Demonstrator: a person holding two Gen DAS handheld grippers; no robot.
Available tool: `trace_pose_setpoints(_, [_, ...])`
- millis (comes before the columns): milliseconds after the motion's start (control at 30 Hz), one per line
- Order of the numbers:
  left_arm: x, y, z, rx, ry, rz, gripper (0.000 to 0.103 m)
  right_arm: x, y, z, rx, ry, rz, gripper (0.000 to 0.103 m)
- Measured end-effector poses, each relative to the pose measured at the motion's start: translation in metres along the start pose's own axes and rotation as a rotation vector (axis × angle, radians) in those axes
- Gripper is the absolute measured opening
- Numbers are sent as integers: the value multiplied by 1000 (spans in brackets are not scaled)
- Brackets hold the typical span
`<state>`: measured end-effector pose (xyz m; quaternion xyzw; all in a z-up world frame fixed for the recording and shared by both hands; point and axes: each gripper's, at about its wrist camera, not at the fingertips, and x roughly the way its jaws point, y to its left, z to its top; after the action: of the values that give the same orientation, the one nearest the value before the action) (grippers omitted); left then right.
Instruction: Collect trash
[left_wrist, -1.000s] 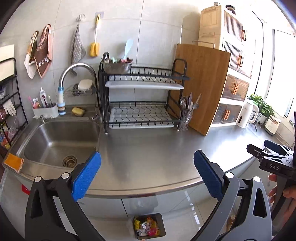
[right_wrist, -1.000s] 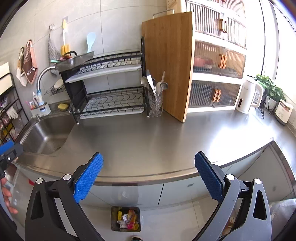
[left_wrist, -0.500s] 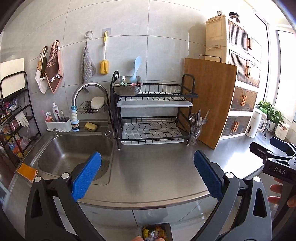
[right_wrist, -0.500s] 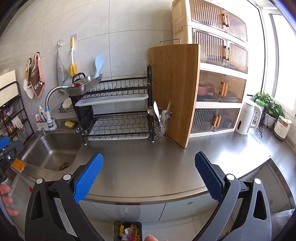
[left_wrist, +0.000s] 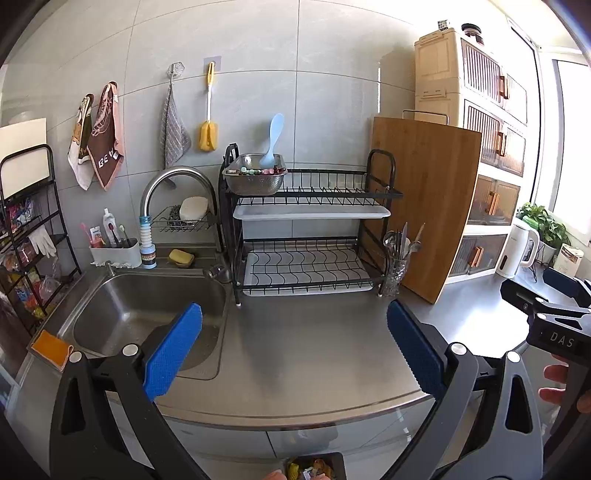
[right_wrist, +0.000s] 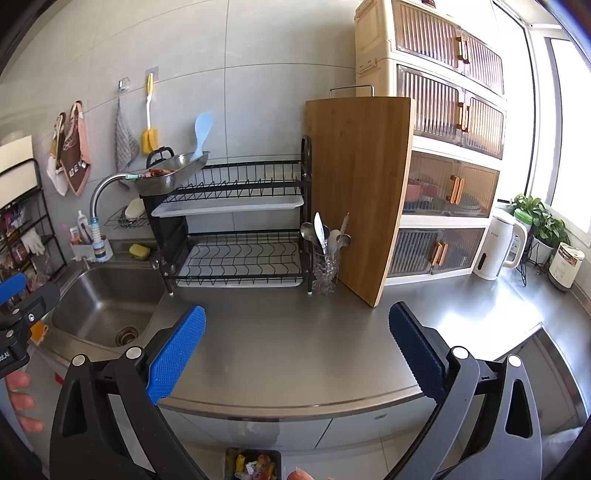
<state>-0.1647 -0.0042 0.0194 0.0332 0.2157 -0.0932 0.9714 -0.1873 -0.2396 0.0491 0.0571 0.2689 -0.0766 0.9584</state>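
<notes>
We see a tabletop (left_wrist: 314, 354) of brushed metal with a soft sheen, and the sink (left_wrist: 147, 314) is the same steel, duller in its bowl. The dish rack (left_wrist: 310, 236) looks like matt black coated wire, its trays smooth white plastic. The cutting board (right_wrist: 362, 184) is wood with a fine straight grain. Cloth towels (left_wrist: 98, 155) hang on glossy wall tiles (left_wrist: 332, 92). The pads (right_wrist: 177, 354) on the right gripper (right_wrist: 297, 350) are rough, dimpled blue over smooth black plastic. The trash bin (right_wrist: 255, 463) seems to hold shiny wrappers, though we see too little to be sure.
</notes>
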Motion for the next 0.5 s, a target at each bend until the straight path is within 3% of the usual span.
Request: trace_pose_setpoints(500, [17, 1, 7, 17, -2, 18, 95, 18, 6, 8, -3, -8, 15, 100])
